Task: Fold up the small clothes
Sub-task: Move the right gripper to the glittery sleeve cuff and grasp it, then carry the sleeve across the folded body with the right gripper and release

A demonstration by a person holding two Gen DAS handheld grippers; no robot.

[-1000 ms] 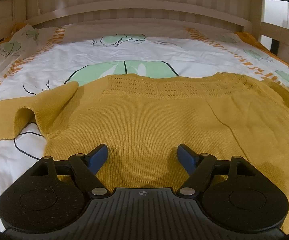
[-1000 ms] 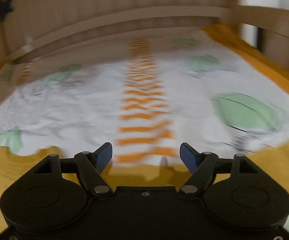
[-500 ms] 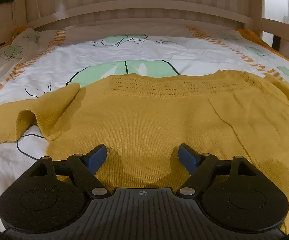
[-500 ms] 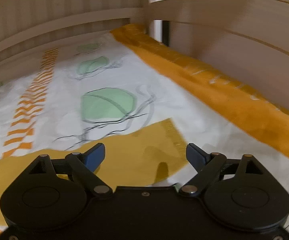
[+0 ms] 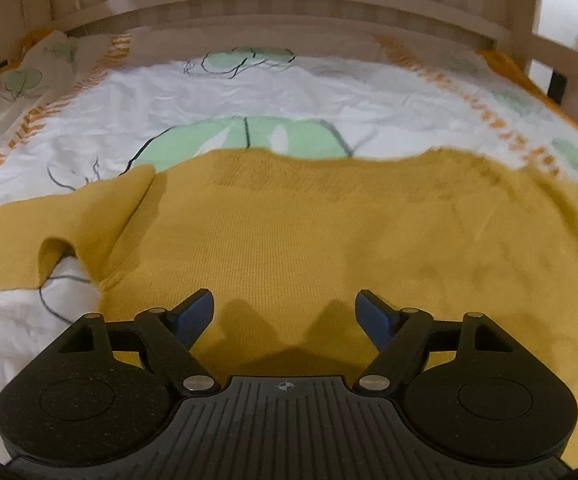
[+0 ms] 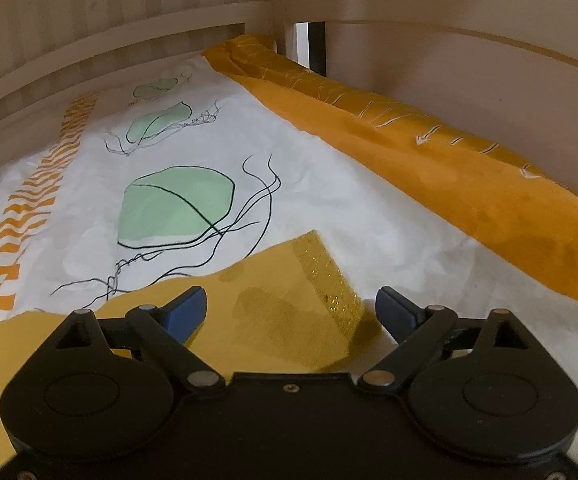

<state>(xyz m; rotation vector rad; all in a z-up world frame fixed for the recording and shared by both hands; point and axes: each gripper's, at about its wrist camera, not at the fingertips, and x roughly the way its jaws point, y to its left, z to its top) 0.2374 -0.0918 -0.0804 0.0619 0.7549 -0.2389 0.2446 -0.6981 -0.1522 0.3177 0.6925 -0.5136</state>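
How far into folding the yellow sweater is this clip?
Done: the yellow sweater lies spread on the bedsheet. In hand: nothing; the left tool and right tool are open, the right around the sleeve cuff. Left: every fold.

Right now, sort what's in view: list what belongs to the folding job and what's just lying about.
For the job:
- yellow knit sweater
- its right sleeve cuff
- left hand-held gripper, open
- right hand-held gripper, open

Just there:
- leaf-print bedsheet
- orange blanket edge
- wooden bed rail
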